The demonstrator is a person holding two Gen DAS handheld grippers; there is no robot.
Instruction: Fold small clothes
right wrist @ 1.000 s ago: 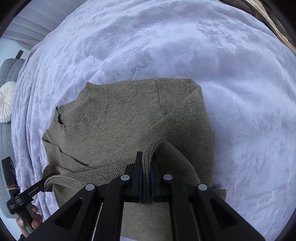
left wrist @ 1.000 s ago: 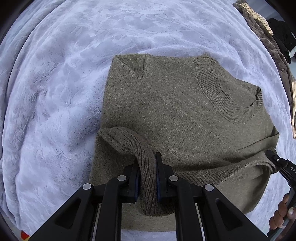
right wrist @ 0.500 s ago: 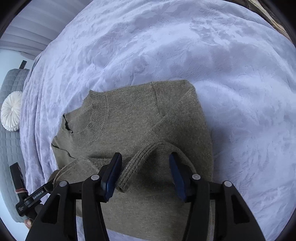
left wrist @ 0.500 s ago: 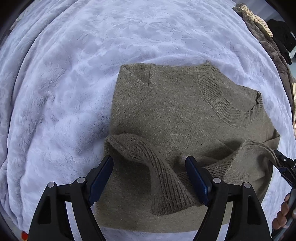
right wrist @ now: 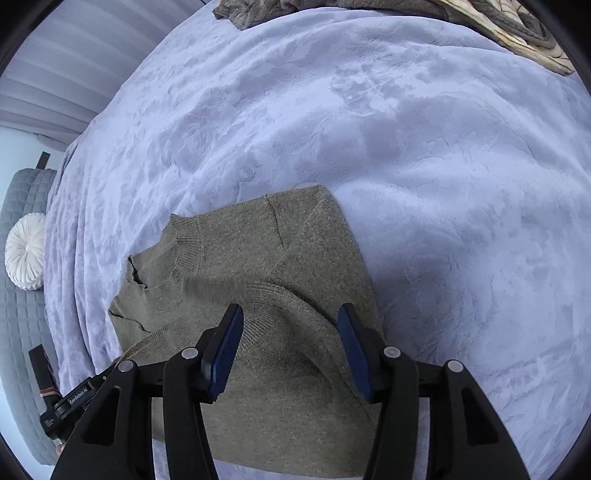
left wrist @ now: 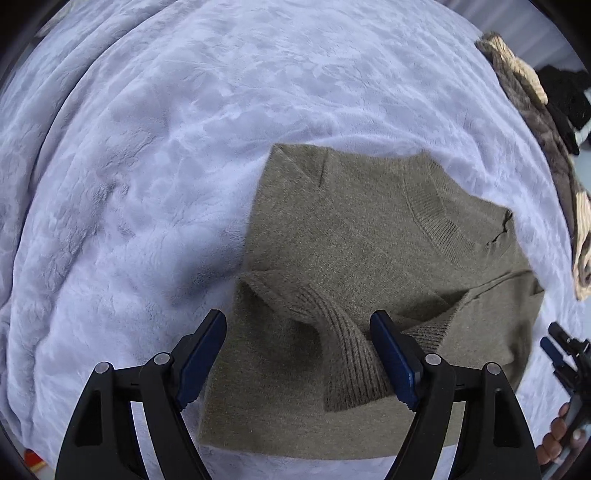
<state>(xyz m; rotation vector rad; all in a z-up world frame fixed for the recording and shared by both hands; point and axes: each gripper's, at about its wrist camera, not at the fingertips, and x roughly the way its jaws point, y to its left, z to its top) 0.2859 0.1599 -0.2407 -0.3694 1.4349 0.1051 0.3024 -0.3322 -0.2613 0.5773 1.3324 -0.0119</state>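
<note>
- Our left gripper (left wrist: pixel 297 354) has its jaws spread wide with nothing pinched; the blue pads stand clear on either side of the ribbed cuff (left wrist: pixel 347 369), though the right pad sits just beside the knit.
- Both sets of jaws have just been opening, and the sleeve cloth now lies loose under each pair, between the pads but not pressed by them.
- Our right gripper (right wrist: pixel 290 354) is about half open and likewise grips nothing; the other sleeve (right wrist: pixel 258 295) curves across the cloth below its pads.
- We see the olive-green knitted sweater (left wrist: pixel 351 229) lying flat on the pale lilac plush bedspread (left wrist: pixel 147 166), its body narrowed with both sleeves folded in and laid across it.
- Its ribbed round neckline (left wrist: pixel 443 221) points away from us, toward the far side of the bed.
- From the left wrist view, the right gripper's tip and a few fingers (left wrist: pixel 554 439) show at the right edge, beside the sweater's side.
- A heap of brown and cream clothes (right wrist: pixel 480 18) lies at the far edge of the bed, well apart from the sweater.
- A round white cushion (right wrist: pixel 26 251) rests on a grey quilted seat (right wrist: pixel 18 332) beside the bed.
</note>
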